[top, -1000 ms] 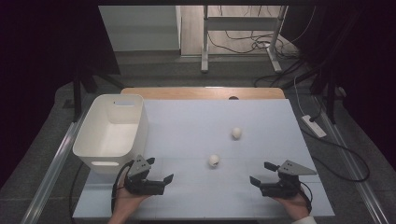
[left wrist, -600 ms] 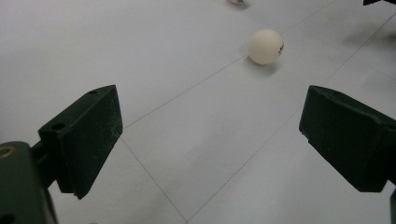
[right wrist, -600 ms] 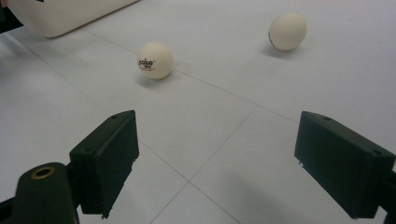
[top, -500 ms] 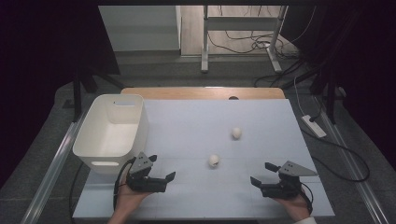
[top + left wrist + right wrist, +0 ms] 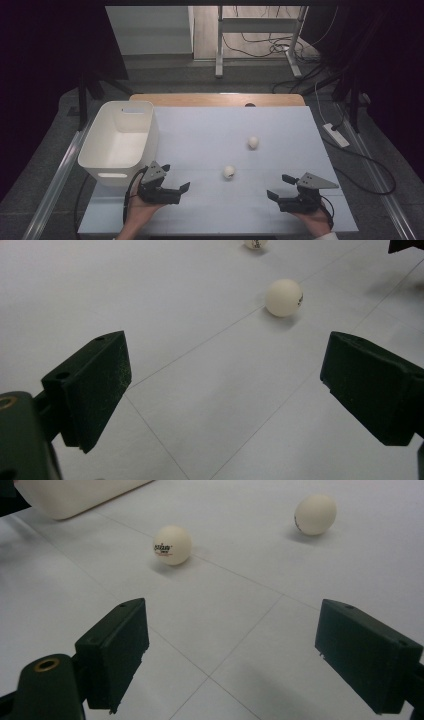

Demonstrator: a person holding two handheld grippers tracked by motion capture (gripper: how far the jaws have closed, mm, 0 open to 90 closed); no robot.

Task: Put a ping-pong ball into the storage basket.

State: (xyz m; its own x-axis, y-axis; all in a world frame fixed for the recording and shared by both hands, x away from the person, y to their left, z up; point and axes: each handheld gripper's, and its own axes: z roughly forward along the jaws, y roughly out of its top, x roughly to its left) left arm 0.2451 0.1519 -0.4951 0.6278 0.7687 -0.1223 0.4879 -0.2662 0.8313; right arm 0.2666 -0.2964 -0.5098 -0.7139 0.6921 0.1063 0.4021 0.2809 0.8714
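Observation:
Two white ping-pong balls lie on the pale table sheet: the near ball (image 5: 229, 172) (image 5: 284, 297) (image 5: 172, 544) and the far ball (image 5: 253, 142) (image 5: 255, 243) (image 5: 315, 514). My left gripper (image 5: 176, 176) (image 5: 225, 360) is low at the front left, open and holding nothing, and it points at the near ball from a short distance. At the front right my right gripper (image 5: 277, 186) (image 5: 232, 625) is open too, with bare table between its jaws and both balls ahead of it.
A white plastic bin (image 5: 120, 140) (image 5: 75, 495) stands at the table's left edge, just behind the left gripper. A wooden strip (image 5: 215, 99) runs along the far edge. Cables and a power strip (image 5: 336, 135) lie on the floor to the right.
My left gripper has crept a little to the right, toward the near ball. The right gripper and both balls have stayed put.

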